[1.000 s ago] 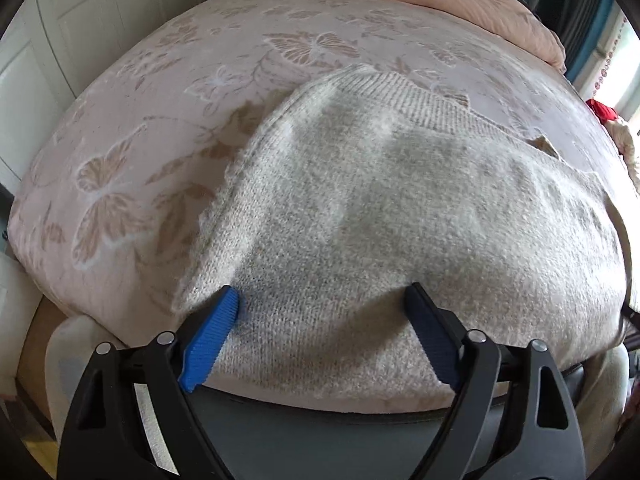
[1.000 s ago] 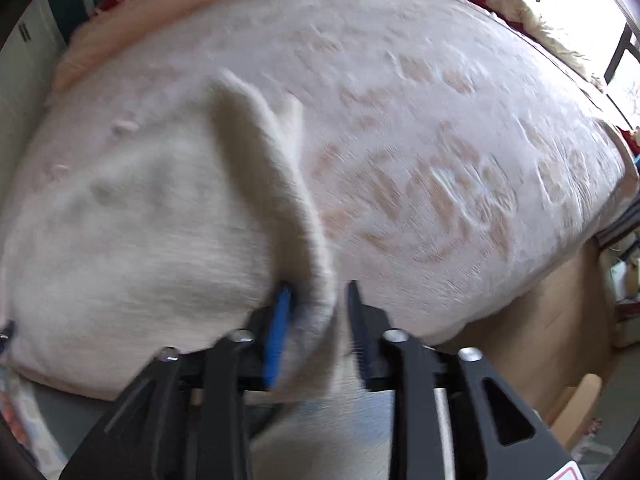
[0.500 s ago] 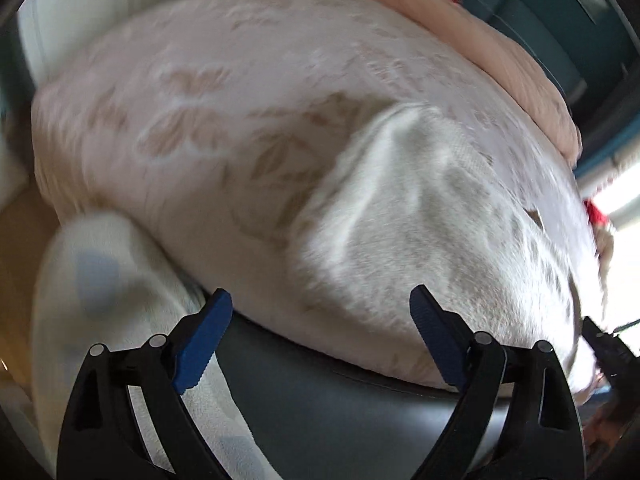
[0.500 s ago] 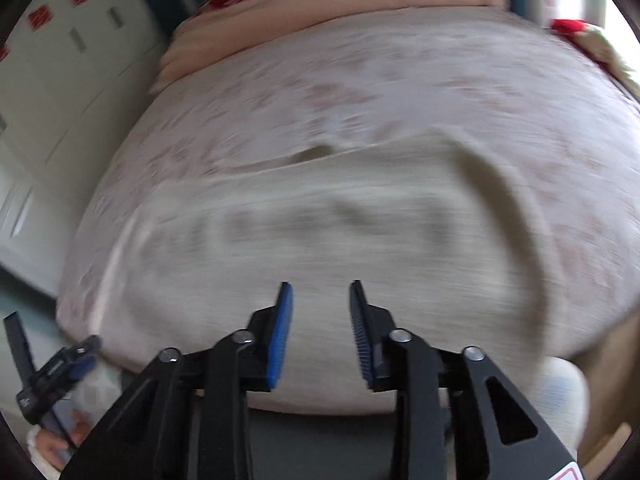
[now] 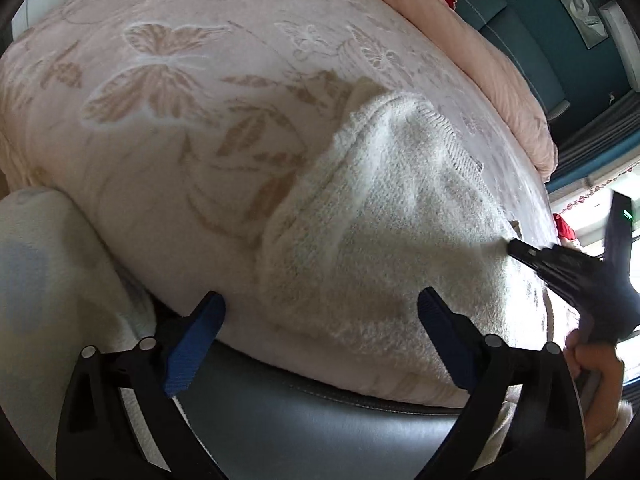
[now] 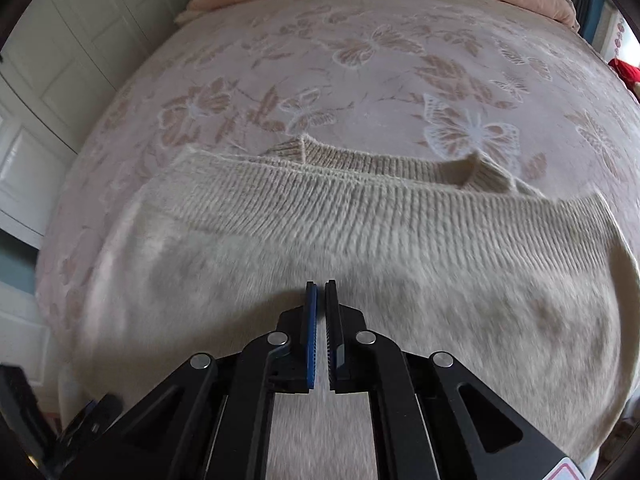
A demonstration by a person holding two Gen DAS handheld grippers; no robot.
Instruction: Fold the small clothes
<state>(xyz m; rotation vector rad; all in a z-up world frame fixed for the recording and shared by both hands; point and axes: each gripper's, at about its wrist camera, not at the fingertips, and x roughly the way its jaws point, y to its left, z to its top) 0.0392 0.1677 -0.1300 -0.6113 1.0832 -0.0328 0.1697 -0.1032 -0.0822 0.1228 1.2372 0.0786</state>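
Hunting for readable writing and coming up dry: just a sliver of a red-edged sticker (image 6: 570, 472) at the bottom corner of the right wrist view, cut off, can't make out any text. Green light on the black body of the right gripper (image 5: 516, 247) too, seen from the left camera, no label legible.

Pose-wise: left gripper (image 5: 320, 328) tipped steeply down over the near edge of the bed (image 5: 168, 128), blue pads flung wide apart, just been opening further, nothing pinched. Cream knit sweater (image 5: 384, 232) lying between and beyond the two fingers, folded into a thick bundle, near edge just ahead of the fingertips (image 5: 208, 312). Dark grey bed frame (image 5: 312, 424) right below the fingers.

Right gripper (image 6: 320, 304) also pointing steeply down, pads pulled together to a hairline gap, just been closing, nothing between them. Sweater (image 6: 360, 272) spread flat under and ahead of the tips, ribbed band (image 6: 360, 200) running across beyond the fingers, butterfly bedspread past that. Bare hand (image 5: 596, 376) wrapped around the right gripper's handle, off to the right of the left gripper's fingers.
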